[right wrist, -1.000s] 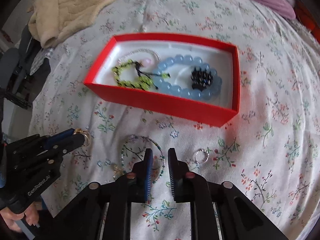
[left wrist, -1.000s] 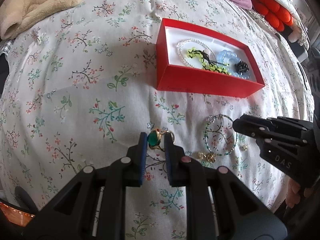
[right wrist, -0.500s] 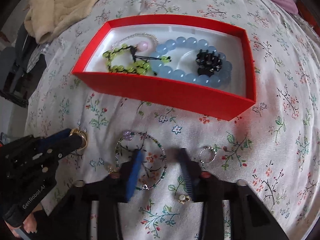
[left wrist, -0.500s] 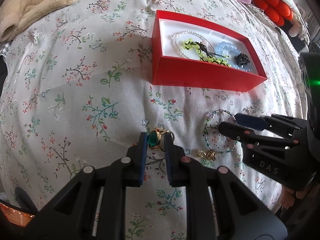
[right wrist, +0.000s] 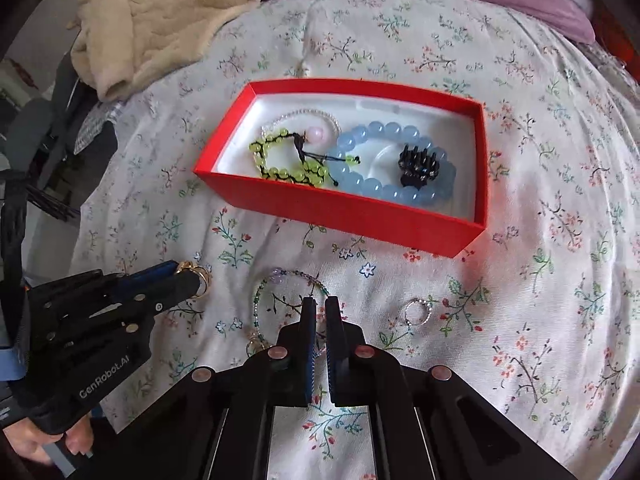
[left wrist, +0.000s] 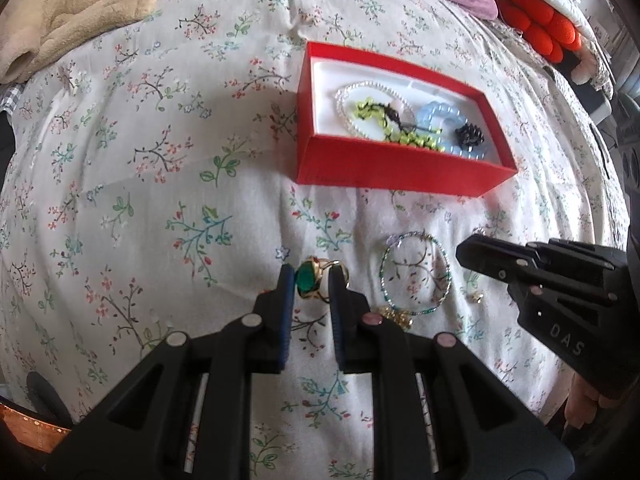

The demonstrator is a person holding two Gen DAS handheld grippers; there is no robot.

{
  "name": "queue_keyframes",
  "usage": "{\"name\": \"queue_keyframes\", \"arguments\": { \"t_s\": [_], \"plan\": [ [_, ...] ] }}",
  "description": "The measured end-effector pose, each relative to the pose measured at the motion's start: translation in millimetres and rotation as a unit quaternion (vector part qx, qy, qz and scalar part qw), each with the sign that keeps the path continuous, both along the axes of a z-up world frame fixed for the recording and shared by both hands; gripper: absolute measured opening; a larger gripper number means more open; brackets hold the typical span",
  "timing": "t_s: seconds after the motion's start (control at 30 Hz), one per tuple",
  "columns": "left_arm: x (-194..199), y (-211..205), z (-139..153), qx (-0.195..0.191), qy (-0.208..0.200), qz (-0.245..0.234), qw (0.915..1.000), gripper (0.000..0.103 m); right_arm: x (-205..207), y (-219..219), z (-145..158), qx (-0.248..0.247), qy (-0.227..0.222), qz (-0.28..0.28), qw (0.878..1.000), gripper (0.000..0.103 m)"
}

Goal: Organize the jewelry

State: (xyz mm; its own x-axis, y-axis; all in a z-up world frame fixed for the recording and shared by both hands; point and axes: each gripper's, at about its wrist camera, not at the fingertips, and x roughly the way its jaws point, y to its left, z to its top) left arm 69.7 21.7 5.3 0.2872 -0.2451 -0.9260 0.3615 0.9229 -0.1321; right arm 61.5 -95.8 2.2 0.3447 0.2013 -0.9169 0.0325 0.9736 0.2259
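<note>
Green-stone gold ring gripped on the floral bedspread.
It is clamped by the left gripper, held low; the right gripper, jaws narrowed and empty, is poised over the beaded bracelet near the red box.

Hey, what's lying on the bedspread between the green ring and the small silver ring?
The thin beaded bracelet lies between the green ring and the small silver ring. The right wrist view shows all three, with the right tool over its edge.
</note>
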Motion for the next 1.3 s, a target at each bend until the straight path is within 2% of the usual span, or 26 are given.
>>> {"name": "queue_keyframes", "arguments": {
  "t_s": [0.07,0.13,0.37,0.47,0.5,0.53,0.6,0.7,1.0,1.1,1.17,1.2,1.23,1.27,1.3],
  "plan": [
    [0.4,0.7,1.8,-0.004,0.0,0.004,1.0,0.018,-1.5,-6.2,-0.4,0.008,0.002,-0.005,1.0,0.006],
    [0.7,0.3,1.5,-0.004,0.0,0.005,1.0,0.018,0.2,-9.9,-5.6,0.011,0.012,-0.012,1.0,0.015],
    [2.3,0.4,-5.8,0.008,0.005,0.01,0.9999,0.019,12.0,-5.4,-18.0,0.011,0.025,-0.01,1.0,0.02],
    [3.1,1.8,-7.9,0.012,0.006,0.009,0.9999,0.019,17.2,-1.2,-28.1,0.002,0.042,-0.011,0.999,0.029],
    [3.3,1.9,-8.5,0.013,0.007,0.008,0.9999,0.018,19.0,-0.1,-31.2,0.0,0.046,-0.011,0.999,0.039],
    [3.4,2.2,-8.9,0.014,0.007,0.007,0.9999,0.018,19.8,0.5,-33.2,0.001,0.047,-0.011,0.999,0.055],
    [3.8,3.2,-9.2,0.013,0.007,0.008,0.9999,0.019,21.1,4.5,-31.3,0.001,0.037,-0.01,0.999,0.061],
    [5.5,7.1,-8.1,0.01,0.006,0.011,0.9999,0.019,24.6,16.0,-25.6,-0.021,0.017,0.011,1.0,0.061],
    [8.9,22.5,-4.1,0.001,0.006,0.028,0.9996,0.019,39.2,47.6,-28.4,-0.021,0.008,0.038,0.999,0.059],
    [8.6,24.3,-4.8,0.001,0.008,0.028,0.9996,0.019,41.1,50.1,-39.7,-0.039,0.021,0.038,0.998,0.047],
    [8.4,24.2,-5.7,0.003,0.009,0.026,0.9996,0.018,42.0,50.5,-42.0,-0.041,0.019,0.035,0.998,0.046],
    [8.3,24.3,-6.0,0.003,0.009,0.026,0.9996,0.019,42.5,49.9,-41.1,-0.042,0.017,0.035,0.998,0.042],
    [8.4,24.5,-6.2,0.003,0.01,0.026,0.9996,0.019,42.8,49.9,-39.8,-0.047,0.014,0.034,0.998,0.02],
    [8.9,24.5,-6.4,0.003,0.01,0.026,0.9996,0.019,43.4,49.7,-39.6,-0.054,0.013,0.036,0.998,0.009],
    [9.7,23.7,-6.5,0.003,0.01,0.026,0.9996,0.019,43.5,48.0,-40.4,-0.051,0.016,0.037,0.998,0.008]
  ]
}}
